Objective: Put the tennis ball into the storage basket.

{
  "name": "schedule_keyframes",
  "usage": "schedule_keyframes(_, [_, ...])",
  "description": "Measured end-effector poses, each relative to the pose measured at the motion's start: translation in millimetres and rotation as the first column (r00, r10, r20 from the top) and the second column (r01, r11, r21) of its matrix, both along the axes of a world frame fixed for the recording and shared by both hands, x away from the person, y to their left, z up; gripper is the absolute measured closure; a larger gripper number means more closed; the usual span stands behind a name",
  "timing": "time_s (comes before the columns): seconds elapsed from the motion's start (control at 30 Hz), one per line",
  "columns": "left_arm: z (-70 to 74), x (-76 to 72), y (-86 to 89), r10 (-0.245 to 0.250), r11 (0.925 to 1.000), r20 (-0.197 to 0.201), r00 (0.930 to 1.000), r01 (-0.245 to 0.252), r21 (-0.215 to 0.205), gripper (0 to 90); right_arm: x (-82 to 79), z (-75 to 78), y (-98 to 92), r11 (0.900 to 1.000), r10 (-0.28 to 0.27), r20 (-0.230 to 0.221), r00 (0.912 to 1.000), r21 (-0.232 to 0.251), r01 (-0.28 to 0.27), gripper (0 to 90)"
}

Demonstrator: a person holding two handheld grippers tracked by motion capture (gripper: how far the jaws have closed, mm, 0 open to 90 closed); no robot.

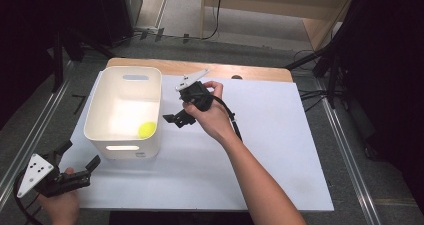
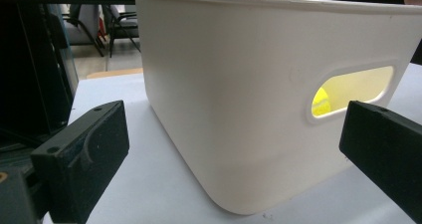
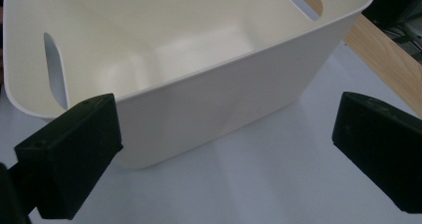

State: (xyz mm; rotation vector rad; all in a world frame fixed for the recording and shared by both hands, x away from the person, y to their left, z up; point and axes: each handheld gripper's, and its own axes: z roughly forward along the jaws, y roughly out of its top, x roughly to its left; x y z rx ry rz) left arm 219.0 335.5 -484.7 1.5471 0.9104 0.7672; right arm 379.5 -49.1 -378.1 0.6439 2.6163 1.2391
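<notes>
Yellow ball [image 1: 147, 130] sits in the white bin's [image 1: 100, 105] near right corner, bin toward the table's [image 1: 280, 150] left edge. My right gripper [image 1: 181, 116] hovers beside the bin, jaws wide and empty. My left gripper [image 1: 75, 161] waits open near the table's front left corner, likely clear of the drop

Worktop [image 1: 280, 150] white, wooden edge [image 1: 200, 65] showing at far side. Grey carpeted floor [image 1: 350, 165] around it, metal rails [image 1: 30, 135] running along both sides. Pale wooden furniture [image 1: 280, 5] beyond, black cables [image 1: 310, 92] trailing on floor. Dark surroundings left and right. Chairs [image 2: 107, 22] visible farther off in room.
</notes>
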Motion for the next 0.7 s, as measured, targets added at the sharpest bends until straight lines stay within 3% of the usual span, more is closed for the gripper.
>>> schedule_keyframes(0.7, [-0.1,0.0,-0.5,0.001,1.0000,-0.001,1.0000,-0.001,0.004,0.0,-14.0,-14.0,-45.5,0.997,-0.073,-0.003,0.9973,0.039,0.073,0.0])
